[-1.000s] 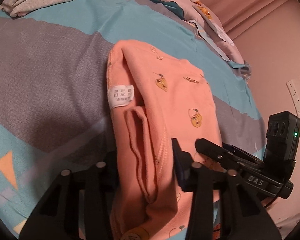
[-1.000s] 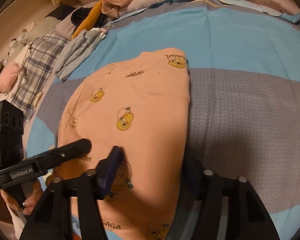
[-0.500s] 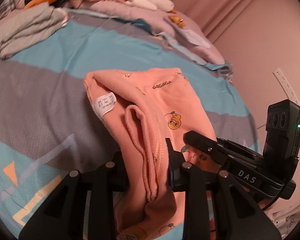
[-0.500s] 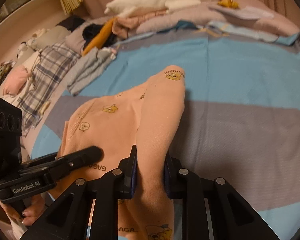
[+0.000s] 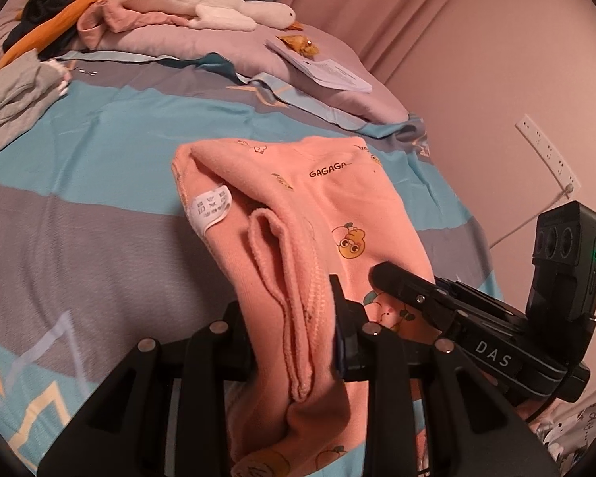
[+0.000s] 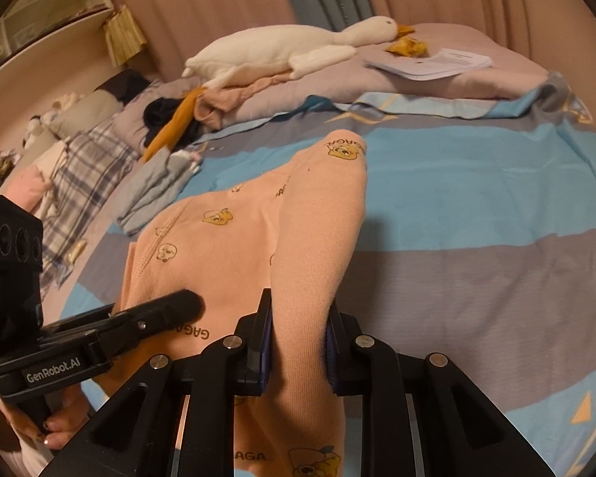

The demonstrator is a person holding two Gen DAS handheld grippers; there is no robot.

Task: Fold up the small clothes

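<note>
Left gripper [image 5: 294, 334]: fingers pinch the pink garment [image 5: 337, 214]'s folded edge.
Right gripper [image 6: 298, 342]: fingers pinch its opposite fold, above the bed [image 6: 476, 206].

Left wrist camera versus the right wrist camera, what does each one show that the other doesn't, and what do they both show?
Only the left wrist view shows the white care label on the pink garment, its layered hem edges pinched in the left tool, and a wall power strip.

Only the right wrist view shows the plaid fabric at the bed's left side, a shelf, and the right tool shut on a smooth fold of the garment.

Both show the striped bedsheet, the white goose plush, papers on the pillow, and grey folded clothes.
</note>
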